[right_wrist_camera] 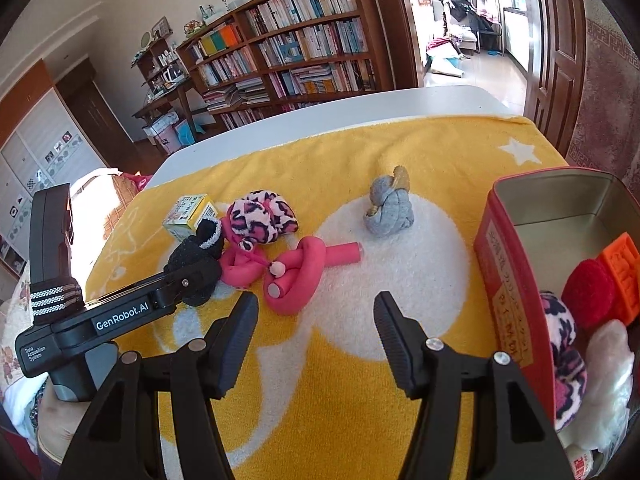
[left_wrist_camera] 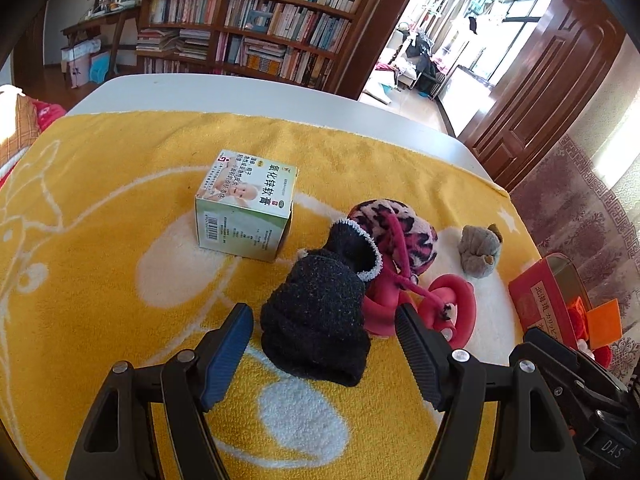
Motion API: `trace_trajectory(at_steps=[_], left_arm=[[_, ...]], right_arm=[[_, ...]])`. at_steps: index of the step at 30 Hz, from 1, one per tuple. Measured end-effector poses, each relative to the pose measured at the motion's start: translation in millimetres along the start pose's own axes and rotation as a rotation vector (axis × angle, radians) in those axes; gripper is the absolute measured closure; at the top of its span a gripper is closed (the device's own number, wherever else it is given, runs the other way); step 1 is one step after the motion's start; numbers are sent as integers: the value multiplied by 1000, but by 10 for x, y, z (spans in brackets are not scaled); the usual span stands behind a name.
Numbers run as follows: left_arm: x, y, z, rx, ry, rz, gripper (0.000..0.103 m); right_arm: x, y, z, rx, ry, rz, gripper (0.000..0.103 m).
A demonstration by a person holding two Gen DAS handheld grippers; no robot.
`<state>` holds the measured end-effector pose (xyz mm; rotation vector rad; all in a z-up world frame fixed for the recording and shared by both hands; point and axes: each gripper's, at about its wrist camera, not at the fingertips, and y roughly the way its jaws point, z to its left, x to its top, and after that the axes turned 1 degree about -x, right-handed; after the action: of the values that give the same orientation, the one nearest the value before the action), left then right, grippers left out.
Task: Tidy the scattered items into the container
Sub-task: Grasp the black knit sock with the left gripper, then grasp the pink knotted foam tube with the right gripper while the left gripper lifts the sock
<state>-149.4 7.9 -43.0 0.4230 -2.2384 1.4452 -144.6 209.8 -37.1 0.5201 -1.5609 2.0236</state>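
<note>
Left gripper jaws wide, straddling black sock, poised to grab. Right gripper empty, jaws apart, over yellow towel. Red tin at right holds 5 items.

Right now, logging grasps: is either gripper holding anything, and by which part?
Nothing is held. The left gripper straddles the black sock with its pads apart; the right gripper is empty.
</note>
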Motion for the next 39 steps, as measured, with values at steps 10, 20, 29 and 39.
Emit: trace_trajectory(at_steps=[10, 20, 29, 39], left_arm=[[-33, -212, 153, -24, -40, -42, 51], [-38, -277, 190, -35, -55, -47, 51], [-65, -178, 199, -18, -47, -22, 51], [-108, -85, 122, 3, -19, -12, 51]], right_arm=[[89, 320, 67, 23, 3, 47, 39], [92, 646, 309, -42, -86, 91, 39], [40, 590, 364, -125, -164, 52, 55], [-18, 247, 193, -95, -102, 9, 55]])
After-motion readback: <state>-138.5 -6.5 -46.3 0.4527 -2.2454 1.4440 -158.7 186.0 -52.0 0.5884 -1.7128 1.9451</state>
